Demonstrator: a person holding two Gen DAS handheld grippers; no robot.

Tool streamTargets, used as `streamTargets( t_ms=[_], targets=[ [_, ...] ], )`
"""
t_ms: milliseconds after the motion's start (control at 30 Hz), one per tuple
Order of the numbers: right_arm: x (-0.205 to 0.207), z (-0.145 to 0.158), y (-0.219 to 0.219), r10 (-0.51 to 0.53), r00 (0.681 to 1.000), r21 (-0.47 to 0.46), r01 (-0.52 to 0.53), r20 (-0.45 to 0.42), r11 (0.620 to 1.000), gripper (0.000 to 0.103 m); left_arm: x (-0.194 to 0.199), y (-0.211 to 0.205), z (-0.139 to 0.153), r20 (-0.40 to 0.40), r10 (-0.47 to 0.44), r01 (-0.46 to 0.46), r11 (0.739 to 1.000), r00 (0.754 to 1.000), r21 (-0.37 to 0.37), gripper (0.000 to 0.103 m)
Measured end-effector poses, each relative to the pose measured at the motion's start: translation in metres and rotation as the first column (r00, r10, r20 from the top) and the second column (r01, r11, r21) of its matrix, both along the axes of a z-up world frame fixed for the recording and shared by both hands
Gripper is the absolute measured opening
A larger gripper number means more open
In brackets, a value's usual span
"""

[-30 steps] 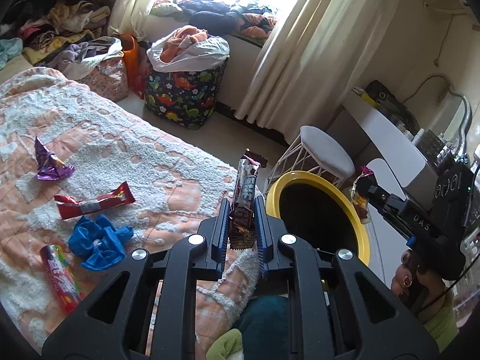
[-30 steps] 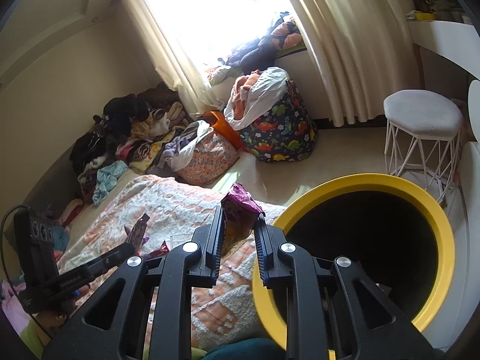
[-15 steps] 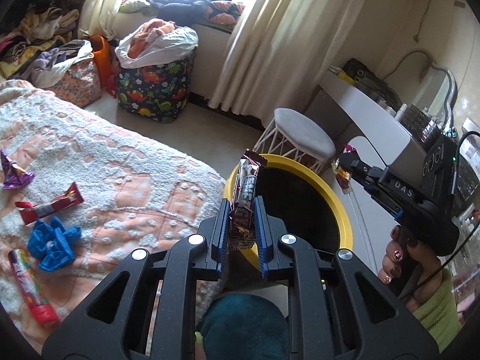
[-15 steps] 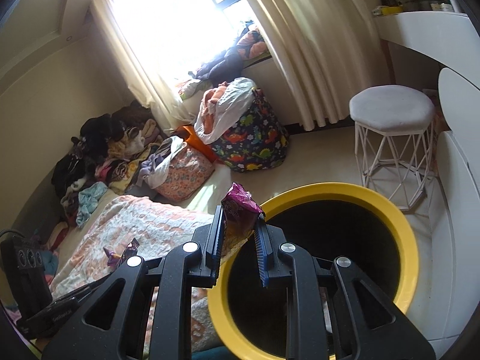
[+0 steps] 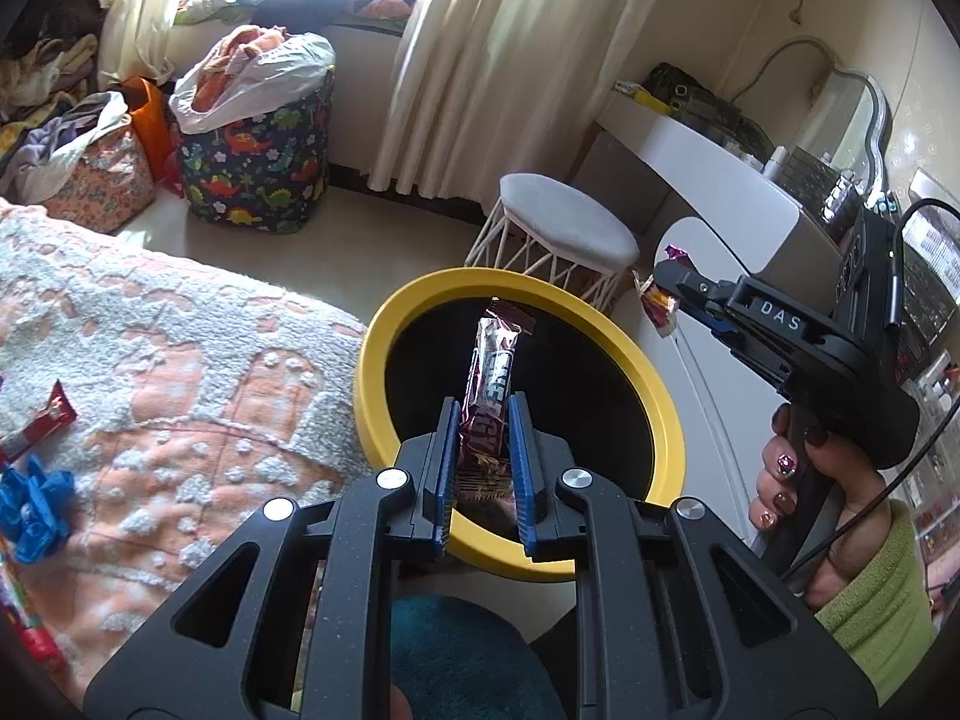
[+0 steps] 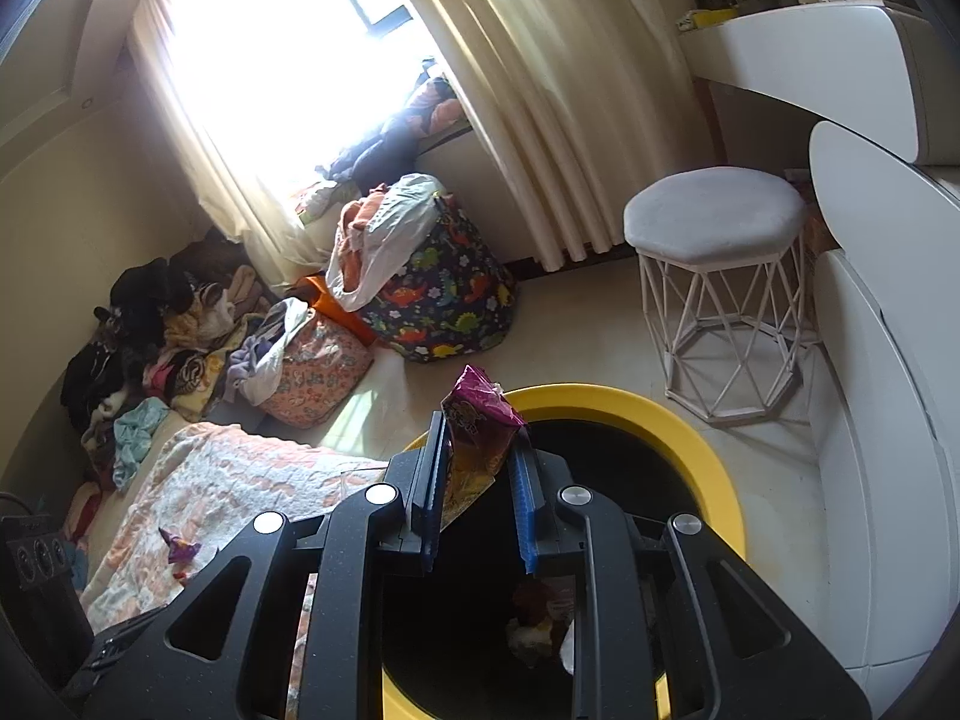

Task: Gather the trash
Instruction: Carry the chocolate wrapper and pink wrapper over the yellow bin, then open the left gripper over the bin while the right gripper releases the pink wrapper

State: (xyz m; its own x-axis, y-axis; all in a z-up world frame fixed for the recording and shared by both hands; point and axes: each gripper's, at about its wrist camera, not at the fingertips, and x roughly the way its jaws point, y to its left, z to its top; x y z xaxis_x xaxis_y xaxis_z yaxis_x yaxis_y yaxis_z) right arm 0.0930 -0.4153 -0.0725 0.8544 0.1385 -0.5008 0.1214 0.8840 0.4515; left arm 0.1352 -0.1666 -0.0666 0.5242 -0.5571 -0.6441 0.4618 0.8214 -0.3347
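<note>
My left gripper (image 5: 485,414) is shut on a long brown candy-bar wrapper (image 5: 493,378) that stands upright over the mouth of the yellow-rimmed black bin (image 5: 651,396). In the right wrist view my right gripper (image 6: 477,429) is shut on a crumpled purple and yellow snack packet (image 6: 477,420), held above the same bin (image 6: 678,429), where some trash (image 6: 534,624) lies at the bottom. The left wrist view also shows the right gripper (image 5: 666,294) with its packet (image 5: 657,300) just past the bin's right rim, held by a hand (image 5: 798,498).
The bin stands beside a bed with a peach and white blanket (image 5: 168,372), where a red wrapper (image 5: 42,426), a blue crumpled piece (image 5: 33,504) and a purple wrapper (image 6: 177,549) lie. A white stool (image 5: 567,228), a dinosaur-print basket (image 5: 258,168) and a white dresser (image 5: 708,180) stand around.
Both grippers have moved from over the bed edge to above the bin, each keeping its wrapper. The bin now sits under the fingers and the bed trash has slid left.
</note>
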Motion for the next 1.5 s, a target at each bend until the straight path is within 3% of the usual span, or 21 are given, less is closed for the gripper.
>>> streamTargets(
  t_ms=[1033, 1233, 1300, 1367, 1433, 1500],
  targets=[
    [0.013, -0.032, -0.018, -0.093, 0.989, -0.034, 0.089, -0.113, 0.995, 0.019, 0.026, -0.065, -0.053, -0.116, -0.084, 0.096, 0.990, 0.990, 0.102, 0.011],
    [0.020, -0.036, -0.018, -0.083, 0.987, -0.030, 0.080, -0.138, 0.996, 0.028, 0.029, -0.073, -0.057, -0.104, -0.091, 0.104, 0.986, 0.990, 0.127, 0.013],
    [0.021, -0.037, -0.018, -0.079, 0.987, -0.025, 0.076, -0.139, 0.997, 0.035, 0.028, -0.071, -0.057, -0.088, -0.085, 0.097, 0.986, 0.992, 0.135, 0.022],
    [0.021, -0.037, -0.016, -0.080, 0.987, -0.032, 0.077, -0.141, 0.997, 0.045, 0.025, -0.069, -0.055, -0.062, -0.075, 0.083, 0.986, 0.995, 0.141, 0.053],
    [0.022, -0.038, -0.014, -0.081, 0.986, -0.033, 0.077, -0.143, 0.996, 0.054, 0.023, -0.065, -0.050, -0.035, -0.064, 0.068, 0.989, 0.997, 0.130, 0.061],
    [0.021, -0.039, -0.013, -0.070, 0.987, -0.027, 0.067, -0.142, 0.997, 0.058, 0.021, -0.059, -0.046, -0.008, -0.046, 0.047, 0.991, 0.999, 0.122, 0.077]
  ],
)
